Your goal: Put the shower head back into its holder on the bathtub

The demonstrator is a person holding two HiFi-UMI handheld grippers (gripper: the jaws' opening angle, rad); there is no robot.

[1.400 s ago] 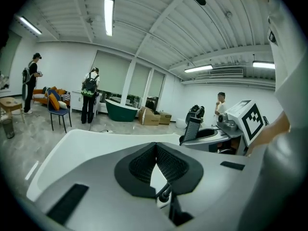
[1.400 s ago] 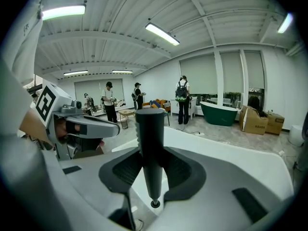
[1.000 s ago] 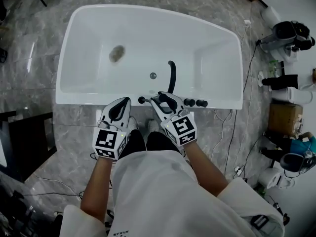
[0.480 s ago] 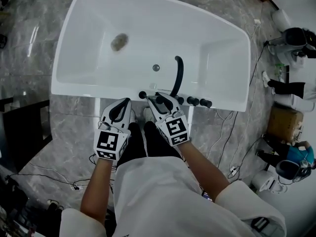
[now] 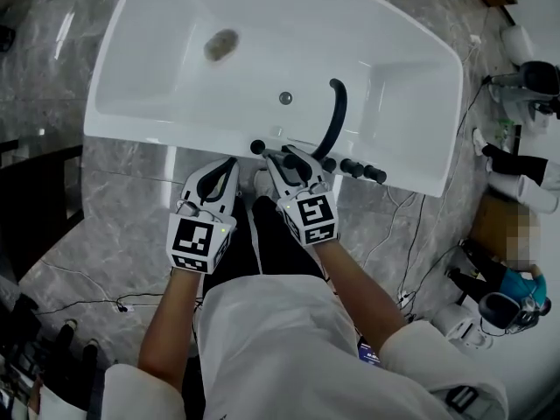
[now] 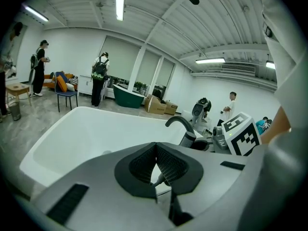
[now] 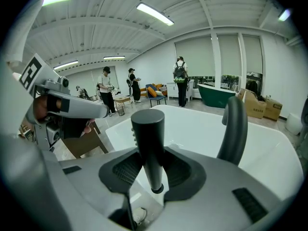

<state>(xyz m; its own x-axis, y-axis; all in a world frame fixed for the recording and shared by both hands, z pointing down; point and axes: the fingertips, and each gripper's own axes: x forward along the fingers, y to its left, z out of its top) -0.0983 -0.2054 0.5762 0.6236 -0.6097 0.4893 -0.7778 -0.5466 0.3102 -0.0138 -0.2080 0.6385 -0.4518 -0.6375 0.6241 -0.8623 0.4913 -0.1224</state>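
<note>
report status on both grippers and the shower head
Right gripper shut on the shower head, at the bathtub rim, not yet seated. Left gripper jaws together, empty. Faucet spout close beside; nothing else in the way.

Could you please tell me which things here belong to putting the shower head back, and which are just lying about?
For the job: shower head, clamped in the right hand-held gripper; bathtub. I cannot pick out the holder.
Just lying about: cardboard box; brown patch in the tub; left hand-held gripper, shut and empty.
</note>
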